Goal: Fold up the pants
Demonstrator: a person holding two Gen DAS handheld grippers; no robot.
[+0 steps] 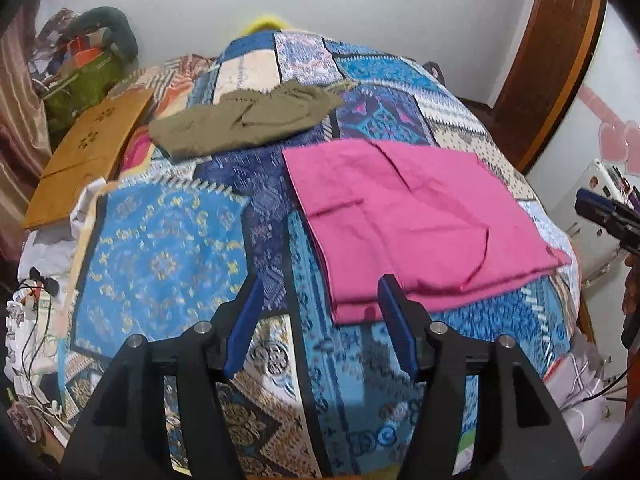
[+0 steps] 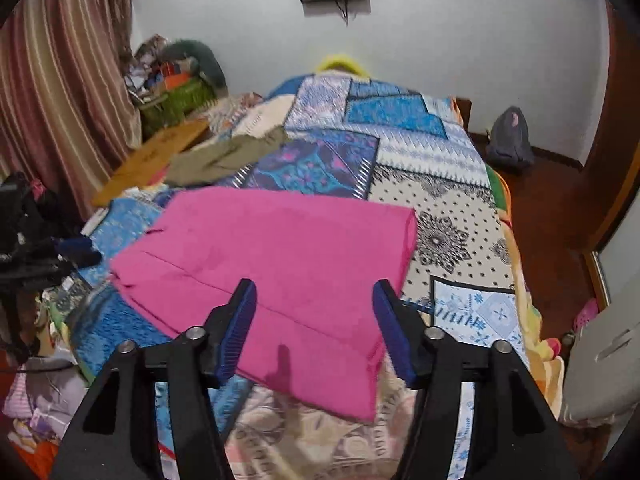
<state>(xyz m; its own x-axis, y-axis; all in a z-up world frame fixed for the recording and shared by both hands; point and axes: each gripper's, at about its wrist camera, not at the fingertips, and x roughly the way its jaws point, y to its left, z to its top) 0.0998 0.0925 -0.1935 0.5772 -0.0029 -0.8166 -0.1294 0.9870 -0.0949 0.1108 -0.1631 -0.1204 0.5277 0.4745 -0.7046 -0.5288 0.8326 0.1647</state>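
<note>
Pink pants point(image 1: 416, 216) lie folded flat on the patchwork bedspread point(image 1: 160, 256), also in the right wrist view point(image 2: 280, 264). My left gripper point(image 1: 322, 292) is open and empty, hovering above the bed at the pants' near left corner. My right gripper point(image 2: 314, 300) is open and empty, above the near edge of the pink pants. It also shows at the right edge of the left wrist view point(image 1: 600, 212). Olive-green pants point(image 1: 244, 120) lie crumpled farther back on the bed, also in the right wrist view point(image 2: 224, 156).
A brown cardboard board point(image 1: 88, 152) lies at the bed's left edge. A cluttered green basket point(image 1: 80, 76) stands at the back left by a striped curtain point(image 2: 60, 80). A dark bag point(image 2: 510, 136) sits on the floor at the right. Cables and clutter point(image 1: 32, 320) lie at the near left.
</note>
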